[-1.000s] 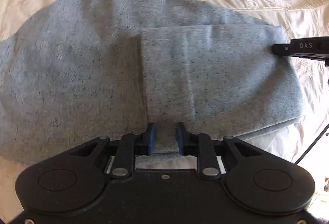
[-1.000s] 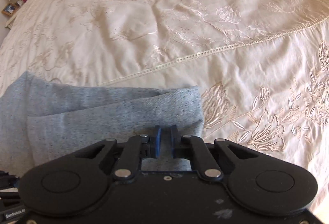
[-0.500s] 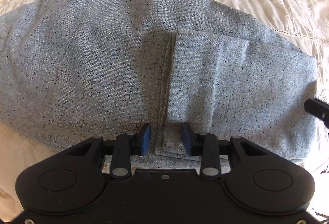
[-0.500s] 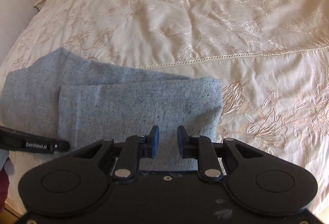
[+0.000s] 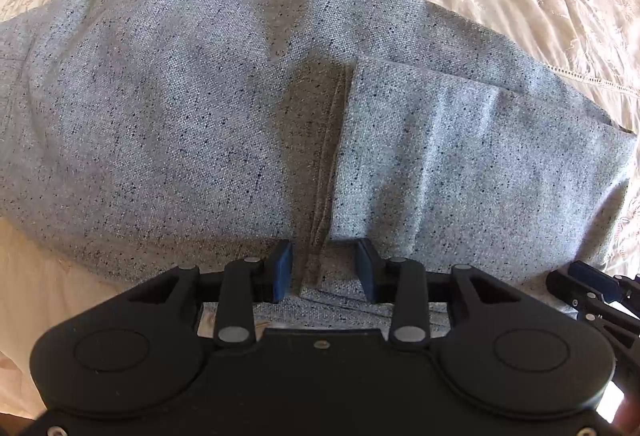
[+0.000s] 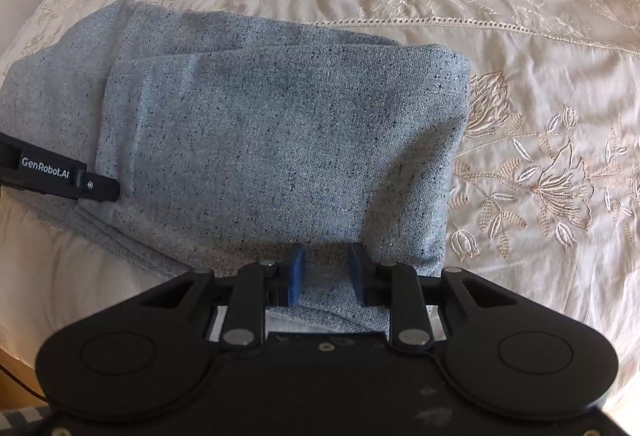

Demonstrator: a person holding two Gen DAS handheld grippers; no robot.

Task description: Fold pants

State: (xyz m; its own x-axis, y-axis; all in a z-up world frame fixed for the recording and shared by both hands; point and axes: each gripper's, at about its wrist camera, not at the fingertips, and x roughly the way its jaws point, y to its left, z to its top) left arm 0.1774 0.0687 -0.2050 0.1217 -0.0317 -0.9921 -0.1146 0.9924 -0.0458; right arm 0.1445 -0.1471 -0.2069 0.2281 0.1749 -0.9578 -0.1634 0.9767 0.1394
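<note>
both tongs, left tongs (image 5: 323,268) and right tongs (image 6: 326,274), gape over folded pants (image 6: 280,140), gripping nothing.

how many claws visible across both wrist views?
2. The left claw sits open at the near edge of the grey pants, by the folded layer's edge. The right claw sits open at the near edge towards their right end.

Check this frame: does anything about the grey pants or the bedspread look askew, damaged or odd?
Nothing stands out. The grey pants lie folded on the cream embroidered bedspread, the upper layer fairly square on the one beneath. Left gripper and right gripper are open at the near edge.
</note>
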